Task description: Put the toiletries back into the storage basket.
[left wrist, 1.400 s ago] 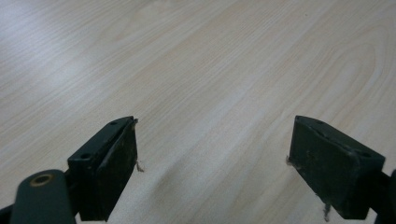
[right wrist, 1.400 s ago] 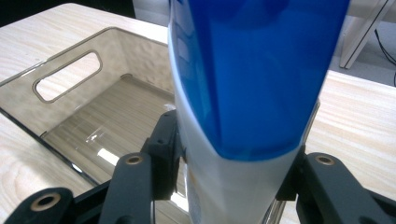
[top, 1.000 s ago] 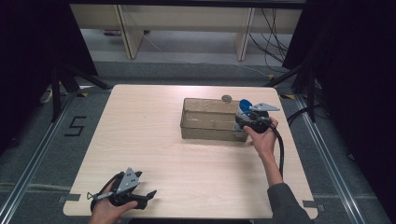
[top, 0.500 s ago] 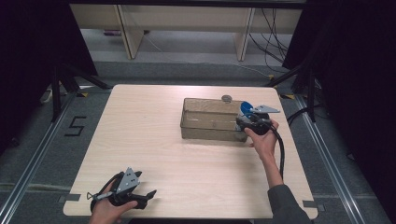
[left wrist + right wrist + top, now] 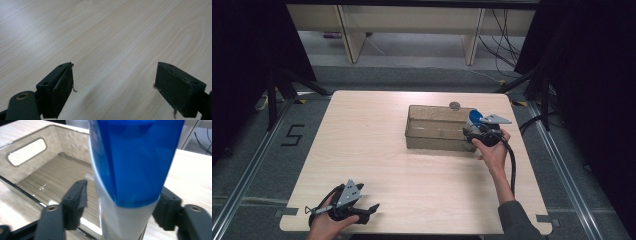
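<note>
Placement appears in hand: right gripper point(image 5: 475, 131), jaws around a blue-and-white bottle point(image 5: 130, 170), hangs at the clear bin's point(image 5: 437, 127) right end near the surface's point(image 5: 377, 150) right edge, though whether it clamps cannot be told; next, by judgement, lowering inside and letting go, while left gripper point(image 5: 113, 87) rests agape, empty, at the near-left corner.

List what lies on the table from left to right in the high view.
Left gripper → clear plastic bin → right gripper, which has a blue and white object between its jaws at the bin's right end.
</note>
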Tool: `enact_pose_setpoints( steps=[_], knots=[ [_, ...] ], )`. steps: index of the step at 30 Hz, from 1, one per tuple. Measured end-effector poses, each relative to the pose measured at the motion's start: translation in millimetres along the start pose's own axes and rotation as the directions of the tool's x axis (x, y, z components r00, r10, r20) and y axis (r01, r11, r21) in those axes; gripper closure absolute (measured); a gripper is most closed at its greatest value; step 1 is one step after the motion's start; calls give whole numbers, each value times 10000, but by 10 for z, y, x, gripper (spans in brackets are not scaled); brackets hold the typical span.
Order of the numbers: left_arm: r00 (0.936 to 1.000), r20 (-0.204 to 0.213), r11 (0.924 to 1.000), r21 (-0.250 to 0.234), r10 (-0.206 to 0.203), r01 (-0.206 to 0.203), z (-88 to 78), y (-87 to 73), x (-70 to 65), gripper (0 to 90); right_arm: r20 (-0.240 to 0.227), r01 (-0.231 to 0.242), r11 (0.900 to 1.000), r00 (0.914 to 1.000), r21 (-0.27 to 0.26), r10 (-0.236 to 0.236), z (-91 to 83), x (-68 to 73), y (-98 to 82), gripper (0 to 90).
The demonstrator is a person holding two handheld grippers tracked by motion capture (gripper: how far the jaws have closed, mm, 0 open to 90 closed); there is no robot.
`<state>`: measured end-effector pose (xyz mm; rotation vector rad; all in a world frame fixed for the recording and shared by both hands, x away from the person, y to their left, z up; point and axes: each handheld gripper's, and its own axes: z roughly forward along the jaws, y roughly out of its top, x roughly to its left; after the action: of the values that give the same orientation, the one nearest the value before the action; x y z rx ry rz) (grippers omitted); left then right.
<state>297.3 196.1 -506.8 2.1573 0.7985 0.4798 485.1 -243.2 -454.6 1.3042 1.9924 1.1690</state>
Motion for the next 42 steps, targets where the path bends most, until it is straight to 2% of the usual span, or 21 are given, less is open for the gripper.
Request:
enact_pose_setpoints(
  steps=[2, 7, 8, 9, 12, 13, 14, 16, 20, 22, 23, 24, 28, 32, 34, 35, 37, 38, 39, 40, 42],
  knots=[
    [9999, 32, 9999, -67, -135, 136, 7, -2, -12, 150, -12, 364, 9993, 9993, -42, -364, -19, -33, 10, 317],
    [9999, 25, 9999, -37, -133, 133, 7, 1, -16, 150, 207, 167, 9993, 9997, -341, -160, -67, -31, 9, 292],
    [10000, 48, 10000, -12, -77, 77, 6, 0, -8, 150, 128, -104, 9997, 9999, -218, 107, -85, -9, 10, 281],
    [10000, 43, 10000, 7, -71, 71, 5, -1, -7, 150, 204, 347, 9989, 9992, -301, -341, -97, -44, 22, 269],
    [10000, 48, 10000, 7, -60, 60, 4, -1, -6, 150, 118, 230, 9986, 9997, -485, -224, -124, -36, 33, 262],
    [10000, 42, 10000, 5, -60, 60, 4, 0, -4, 150, 3, -47, 9988, 10000, -483, 48, -139, -15, 36, 257],
    [10000, 41, 10000, -1, -65, 65, 5, 0, -4, 150, 128, 230, 9986, 9997, -469, -224, -155, -28, 43, 256],
    [10000, 63, 10000, 15, -75, 75, 6, -4, -6, 150, 98, 306, 9980, 9995, -552, -301, -179, -23, 51, 252],
    [9999, 36, 9999, -70, -156, 156, 7, -1, -14, 150, -87, -54, 9977, 10000, -676, 49, -230, 11, 58, 248],
    [10000, 49, 10000, 16, -49, 49, 2, -3, -4, 150, -61, 168, 9971, 9998, -748, -173, -258, 10, 60, 248],
    [9996, 41, 9995, -156, -263, 264, 15, -4, -16, 150, 40, 385, 9959, 9993, -819, -383, -259, 0, 59, 247],
    [10000, 23, 10000, -20, -85, 86, 3, -1, -4, 150, -67, 297, 9967, 9995, -756, -303, -277, 7, 59, 247],
    [9999, 30, 9999, -77, -146, 146, 7, 0, -11, 150, -32, 12, 9971, 10000, -756, -14, -324, 43, 45, 250],
    [9999, 163, 10000, 43, -19, 18, -11, 6, 0, 150, -96, 126, 9968, 9999, -793, -134, -366, 32, 42, 251],
    [10000, -53, 10000, -34, 8, -8, 0, 3, -1, 150, -12, -134, 9965, 9999, -825, 134, -372, 60, 33, 251],
    [10000, -56, 10000, -38, -7, 7, 0, 2, -7, 150, 56, 82, 9960, 10000, -891, -78, -386, 39, 34, 251],
    [9998, 156, 10000, -59, -80, 81, -5, 4, -15, 150, 44, 24, 9969, 10000, -782, -20, -408, 42, 25, 251],
    [9999, 102, 10000, -78, -56, 56, -4, 4, -14, 150, 104, 292, 9966, 9995, -764, -285, -415, 26, 19, 251],
    [9999, 85, 10000, -50, -55, 55, -8, 6, -14, 150, 104, 292, 9966, 9995, -764, -285, -415, 26, 19, 251],
    [9999, 100, 9999, -84, -113, 114, -6, 5, -16, 150, 46, -19, 9974, 10000, -722, 22, -415, 48, 7, 251],
    [10000, -30, 10000, -65, 13, -14, -5, 3, -7, 150, 142, 194, 9964, 9997, -823, -183, -420, 18, 1, 251]
  ],
)
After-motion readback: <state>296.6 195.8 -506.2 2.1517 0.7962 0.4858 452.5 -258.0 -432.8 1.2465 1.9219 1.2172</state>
